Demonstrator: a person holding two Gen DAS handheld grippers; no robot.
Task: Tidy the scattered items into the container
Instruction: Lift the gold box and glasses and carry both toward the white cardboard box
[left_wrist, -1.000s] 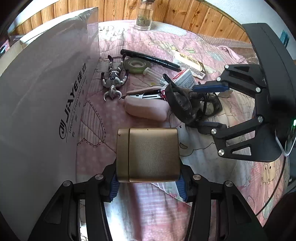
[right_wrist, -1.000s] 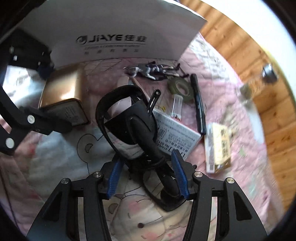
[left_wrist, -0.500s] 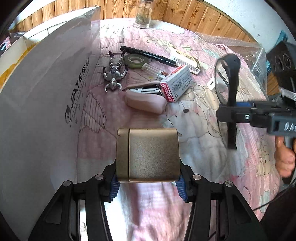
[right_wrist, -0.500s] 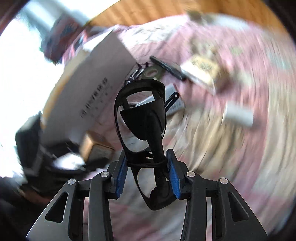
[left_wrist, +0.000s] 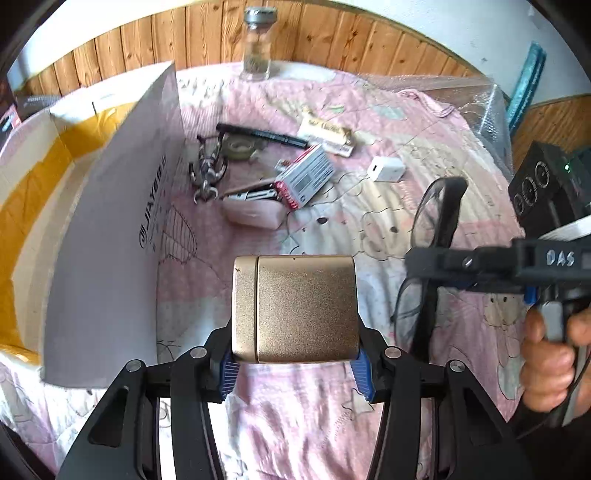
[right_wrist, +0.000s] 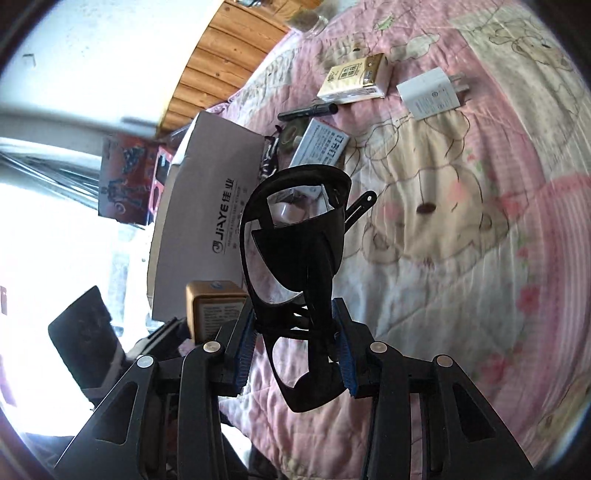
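Both grippers loaded above the pink quilt, beside the open box.

The left gripper (left_wrist: 295, 363) is closed on a gold tin (left_wrist: 295, 308), which stands out forward from its blue pads, lifted clear of the quilt (left_wrist: 332, 424) just right of the cardboard box (left_wrist: 110, 240) flap. The right gripper (right_wrist: 295, 356) pinches folded black glasses (right_wrist: 295, 236) that jut up past its fingers. Stapler (left_wrist: 255, 216), marker (left_wrist: 262, 134), charger (left_wrist: 386, 169) and small cartons lie scattered well ahead.
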